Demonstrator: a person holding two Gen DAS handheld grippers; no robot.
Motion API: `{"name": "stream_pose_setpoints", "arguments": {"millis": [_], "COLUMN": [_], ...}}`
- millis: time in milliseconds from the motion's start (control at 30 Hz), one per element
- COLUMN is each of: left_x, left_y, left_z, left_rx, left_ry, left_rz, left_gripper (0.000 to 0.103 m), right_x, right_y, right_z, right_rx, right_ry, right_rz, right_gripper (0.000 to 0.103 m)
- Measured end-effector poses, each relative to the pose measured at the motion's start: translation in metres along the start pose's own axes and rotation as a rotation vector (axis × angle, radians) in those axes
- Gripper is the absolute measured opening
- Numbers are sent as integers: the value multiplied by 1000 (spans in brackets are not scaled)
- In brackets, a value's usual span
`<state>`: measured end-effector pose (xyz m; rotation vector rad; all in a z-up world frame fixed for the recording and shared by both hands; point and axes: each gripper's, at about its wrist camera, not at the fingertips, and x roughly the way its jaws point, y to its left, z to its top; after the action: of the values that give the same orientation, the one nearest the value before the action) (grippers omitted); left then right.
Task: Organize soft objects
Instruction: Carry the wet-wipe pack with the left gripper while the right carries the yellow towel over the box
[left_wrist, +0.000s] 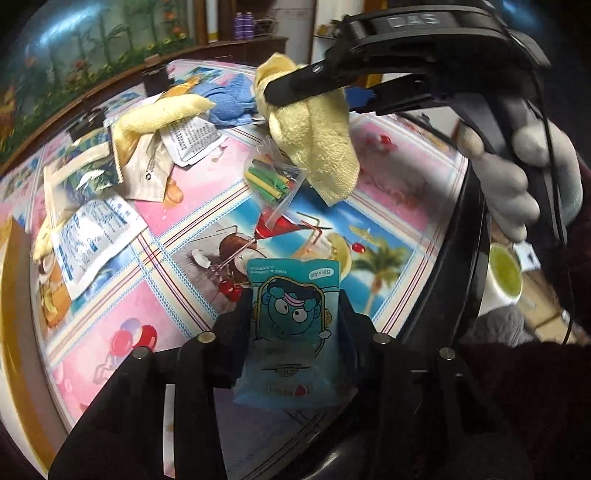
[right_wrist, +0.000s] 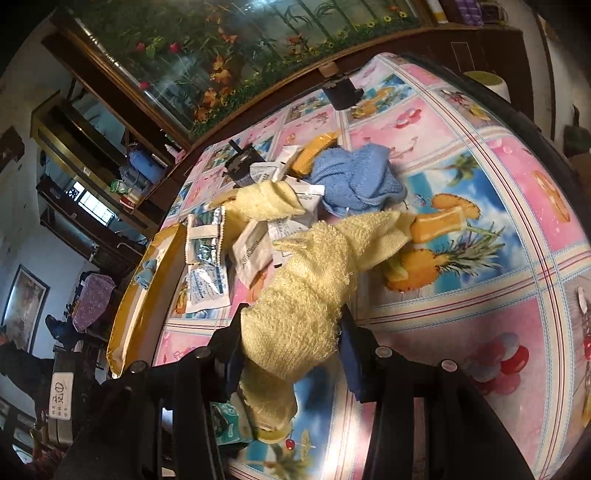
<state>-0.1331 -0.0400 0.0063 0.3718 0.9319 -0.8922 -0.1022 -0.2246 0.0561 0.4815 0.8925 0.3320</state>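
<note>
A teal tissue packet (left_wrist: 291, 317) with a cartoon face stands between the fingers of my left gripper (left_wrist: 294, 306), which is shut on its sides just above the patterned tablecloth (left_wrist: 177, 206). My right gripper (left_wrist: 312, 99) is higher up, shut on a yellow towel (left_wrist: 317, 147) that hangs from it over the table. In the right wrist view that towel (right_wrist: 306, 280) bulges out between the fingers of the right gripper (right_wrist: 293, 317) and trails down behind them. Below it, a corner of a teal packet (right_wrist: 229, 424) shows.
A second yellow towel (right_wrist: 266, 203), a blue cloth (right_wrist: 358, 181) and several printed sachets (left_wrist: 92, 236) lie piled at the table's far side. A clear bag of green and yellow tubes (left_wrist: 273, 181) lies mid-table. An open cardboard box (right_wrist: 147, 291) sits at the left edge.
</note>
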Motion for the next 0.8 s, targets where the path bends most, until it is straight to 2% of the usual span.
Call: {"name": "stream_pose_setpoints", "arguments": {"millis": [100, 200, 300, 367, 433, 533, 633, 800], "left_x": [-16, -51, -97, -126, -152, -174, -179, -164], "left_y": [15, 36, 65, 86, 112, 151, 192, 257], "left_z": [-1, -9, -16, -24, -34, -49, -61, -82], "left_rx": [-102, -201, -298, -356, -411, -480, -545, -661], "left_ry": [-39, -114, -213, -268, -306, -309, -287, -255], "left_rz": [-45, -75, -52, -5, 86, 208, 296, 375], "left_gripper": [37, 37, 37, 37, 37, 37, 37, 37], "right_x": [-9, -17, -20, -17, -6, 22, 54, 120], "right_y": [16, 36, 59, 80, 100, 137, 178, 231], "right_z": [6, 15, 26, 34, 41, 45, 46, 52], "right_rx": [-31, -67, -106, -144, -173, -224, -299, -362], "right_ry": [-27, -56, -75, -75, -55, 0, 57, 151], "right_rz": [34, 71, 120, 161, 209, 274, 308, 304], "right_gripper": [45, 45, 44, 44, 44, 44, 44, 44]}}
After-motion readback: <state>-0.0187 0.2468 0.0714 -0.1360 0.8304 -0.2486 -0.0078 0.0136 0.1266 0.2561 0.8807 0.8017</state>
